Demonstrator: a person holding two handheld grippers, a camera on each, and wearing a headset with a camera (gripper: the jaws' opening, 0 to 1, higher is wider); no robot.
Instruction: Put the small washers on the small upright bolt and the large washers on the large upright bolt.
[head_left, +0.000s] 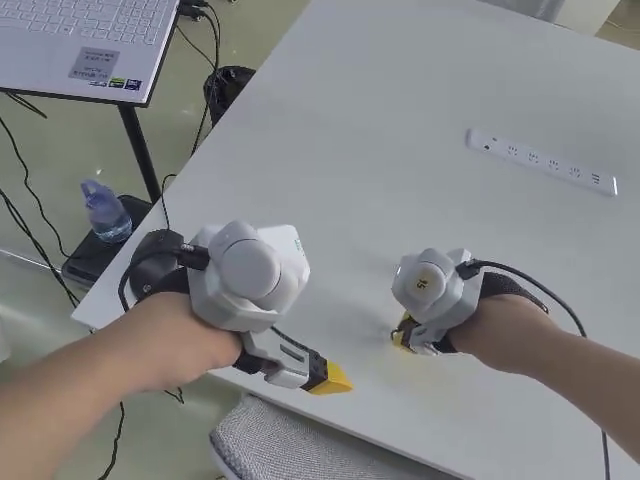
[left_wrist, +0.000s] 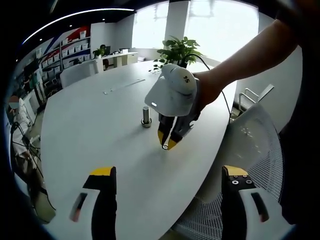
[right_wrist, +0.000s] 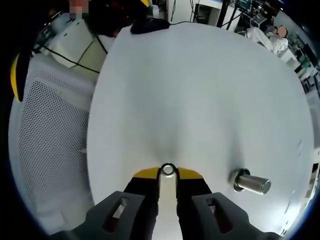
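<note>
- The laptop (head_left: 90, 40) and a bottle (head_left: 103, 212) sit off the table (head_left: 400, 120), well apart from the bolt (right_wrist: 251, 183). There is one of each, and neither seems to play a part in the task.
- The left gripper (left_wrist: 168, 175) is wide open and has nothing between its jaws. It hangs over the table's near edge, on the side of the right gripper away from the bolt. It is probably parked there, ready for a later washer while keeping out of the way.
- The right gripper (left_wrist: 169, 140) points down at the table, near the bolt. Its jaws are drawn almost together on a single washer (right_wrist: 168, 169), which is pinched by its rim between the yellow tips. Gripped that way the hole stays open, so it can be dropped over a bolt.
- The washer is low over the table or touching it; which one cannot be told. It is beside the bolt and not yet on it.
- One bolt stands upright on the table. A wider ring sits at its foot, and it cannot be told whether that is its head or a washer already threaded on. Whether this is the small or the large bolt also cannot be told.
- One power strip (head_left: 540, 162) lies flat, well beyond the bolt, and is not in use.
- Counted, there are two grippers, one washer and one bolt.
</note>
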